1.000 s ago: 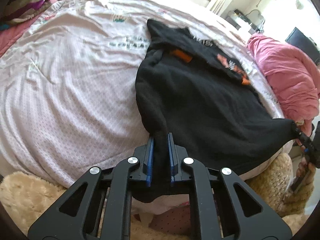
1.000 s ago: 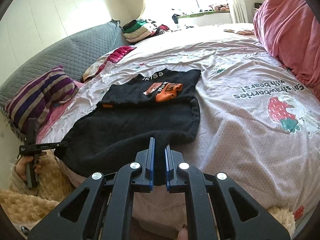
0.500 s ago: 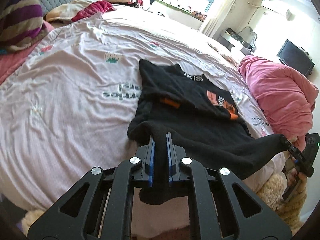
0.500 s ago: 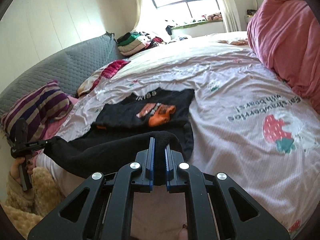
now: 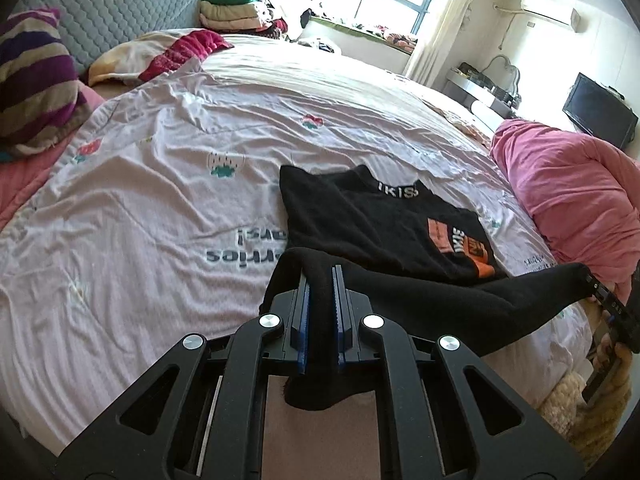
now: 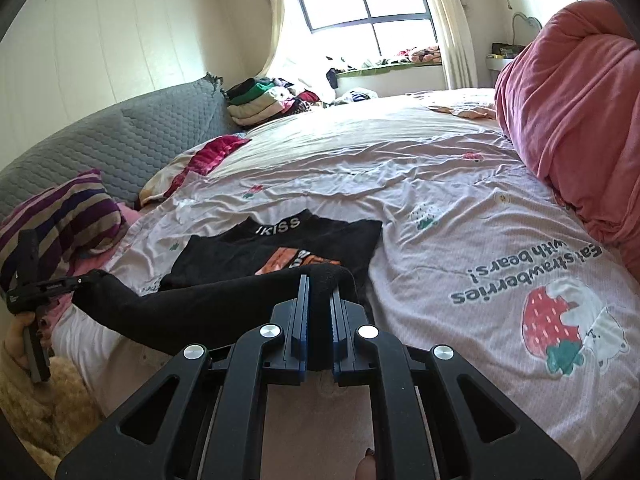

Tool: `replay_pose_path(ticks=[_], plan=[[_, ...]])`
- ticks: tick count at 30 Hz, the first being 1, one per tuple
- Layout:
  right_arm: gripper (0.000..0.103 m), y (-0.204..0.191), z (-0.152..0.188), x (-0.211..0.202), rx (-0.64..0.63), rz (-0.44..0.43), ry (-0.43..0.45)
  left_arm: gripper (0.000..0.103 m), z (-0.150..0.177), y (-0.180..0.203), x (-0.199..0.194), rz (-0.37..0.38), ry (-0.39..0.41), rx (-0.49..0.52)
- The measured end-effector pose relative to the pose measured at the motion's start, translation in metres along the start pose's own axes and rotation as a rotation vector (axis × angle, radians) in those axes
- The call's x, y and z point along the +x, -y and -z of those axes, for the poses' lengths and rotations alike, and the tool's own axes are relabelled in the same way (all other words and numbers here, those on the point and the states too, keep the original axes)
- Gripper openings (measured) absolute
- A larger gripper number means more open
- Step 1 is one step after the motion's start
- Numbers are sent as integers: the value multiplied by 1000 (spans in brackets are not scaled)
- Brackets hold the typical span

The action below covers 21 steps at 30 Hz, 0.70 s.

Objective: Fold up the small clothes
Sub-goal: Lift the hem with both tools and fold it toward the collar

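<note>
Left gripper (image 5: 320, 312): clamped on one bottom corner of the black shirt (image 5: 384, 220), lower centre of the frame.
Right gripper (image 6: 319, 320): pinching the opposite hem corner, lower centre of its frame.
Hem: lifted and stretched taut between both grippers, probably so the edge carries over evenly.
Shirt body: collar end lies flat on the bedsheet (image 5: 160, 208), mid-frame, anchoring the fold.
Step judged: bringing hem toward collar.
Pink duvet (image 5: 568, 192): right edge, apart.
</note>
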State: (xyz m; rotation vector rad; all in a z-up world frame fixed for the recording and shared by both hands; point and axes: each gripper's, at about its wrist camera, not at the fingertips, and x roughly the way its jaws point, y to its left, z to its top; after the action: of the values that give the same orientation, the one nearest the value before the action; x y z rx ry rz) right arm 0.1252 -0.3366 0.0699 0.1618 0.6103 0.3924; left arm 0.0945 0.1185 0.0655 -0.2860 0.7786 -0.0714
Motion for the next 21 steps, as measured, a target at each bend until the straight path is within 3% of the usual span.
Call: replay_pose_path(ticks=[21], plan=[[7, 9, -37, 39, -13, 43, 20, 4, -43, 12, 37, -59, 24, 23]])
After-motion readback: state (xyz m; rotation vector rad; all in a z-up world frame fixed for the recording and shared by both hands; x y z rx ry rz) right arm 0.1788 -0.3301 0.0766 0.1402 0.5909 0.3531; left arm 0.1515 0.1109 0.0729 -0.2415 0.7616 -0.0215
